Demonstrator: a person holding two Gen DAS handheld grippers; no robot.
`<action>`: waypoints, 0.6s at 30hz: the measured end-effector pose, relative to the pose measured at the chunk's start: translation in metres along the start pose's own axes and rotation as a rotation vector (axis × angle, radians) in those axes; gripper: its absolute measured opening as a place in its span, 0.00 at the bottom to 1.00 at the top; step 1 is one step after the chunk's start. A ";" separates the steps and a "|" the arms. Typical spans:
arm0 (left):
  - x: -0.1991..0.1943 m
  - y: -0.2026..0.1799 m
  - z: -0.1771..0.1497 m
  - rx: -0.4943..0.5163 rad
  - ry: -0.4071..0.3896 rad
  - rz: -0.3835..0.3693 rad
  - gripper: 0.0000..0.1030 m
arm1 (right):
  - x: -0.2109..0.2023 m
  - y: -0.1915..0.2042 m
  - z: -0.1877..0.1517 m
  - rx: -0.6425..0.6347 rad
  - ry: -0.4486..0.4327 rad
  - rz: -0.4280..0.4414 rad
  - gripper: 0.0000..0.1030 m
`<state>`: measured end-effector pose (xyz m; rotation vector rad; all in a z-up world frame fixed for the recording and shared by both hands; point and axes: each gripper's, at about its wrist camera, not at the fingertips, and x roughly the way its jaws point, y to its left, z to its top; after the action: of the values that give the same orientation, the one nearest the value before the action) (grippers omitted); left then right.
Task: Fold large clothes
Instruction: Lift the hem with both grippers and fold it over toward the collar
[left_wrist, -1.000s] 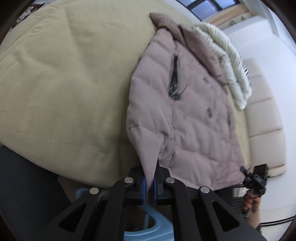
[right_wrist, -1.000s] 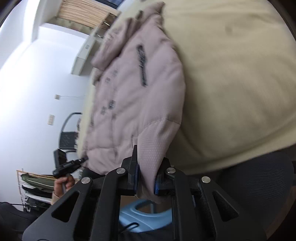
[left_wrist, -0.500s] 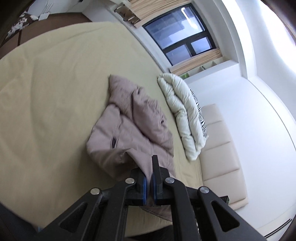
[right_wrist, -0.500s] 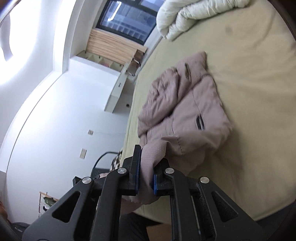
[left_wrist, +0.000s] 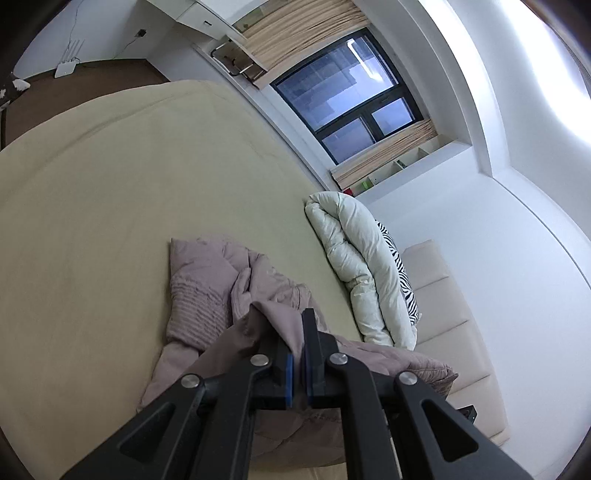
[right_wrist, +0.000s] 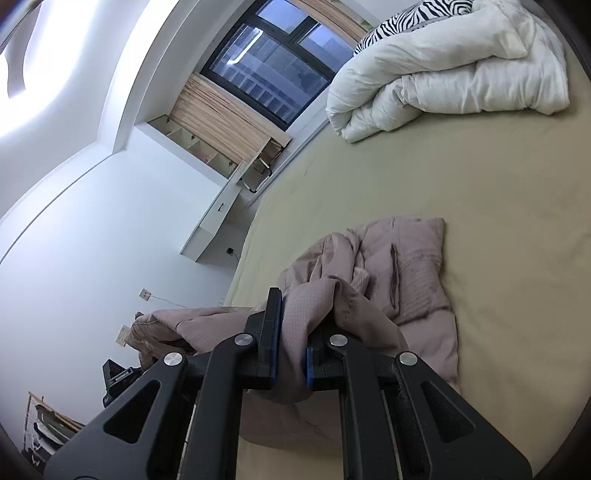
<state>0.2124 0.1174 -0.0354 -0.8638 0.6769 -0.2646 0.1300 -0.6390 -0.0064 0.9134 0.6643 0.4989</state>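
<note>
Bright, even indoor light; ceiling glare top corners; sharp pics, heavy fisheye warp w/ dark edges.

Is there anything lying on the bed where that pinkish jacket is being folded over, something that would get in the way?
Nothing visible does. The jacket is already clamped by the left gripper and right gripper, with only bare bed sheet around it. The white duvet lies apart, off to one side.

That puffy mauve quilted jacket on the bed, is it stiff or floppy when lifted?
Probably floppy: the puffy mauve quilted jacket sags in soft folds where the left gripper and right gripper pinch it. Likely light for its bulk, given the padded quilting. Its smooth shell may slide over the beige bedsheet.
</note>
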 end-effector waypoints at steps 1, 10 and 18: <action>0.011 0.001 0.010 0.002 -0.004 0.007 0.05 | 0.013 0.001 0.013 -0.008 -0.010 -0.007 0.09; 0.130 0.019 0.076 0.006 0.020 0.117 0.05 | 0.150 -0.020 0.094 -0.023 0.002 -0.129 0.09; 0.224 0.056 0.102 0.045 0.062 0.247 0.05 | 0.263 -0.083 0.127 0.005 0.060 -0.260 0.09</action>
<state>0.4461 0.1096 -0.1301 -0.7236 0.8242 -0.0844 0.4125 -0.5816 -0.1017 0.8046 0.8261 0.2937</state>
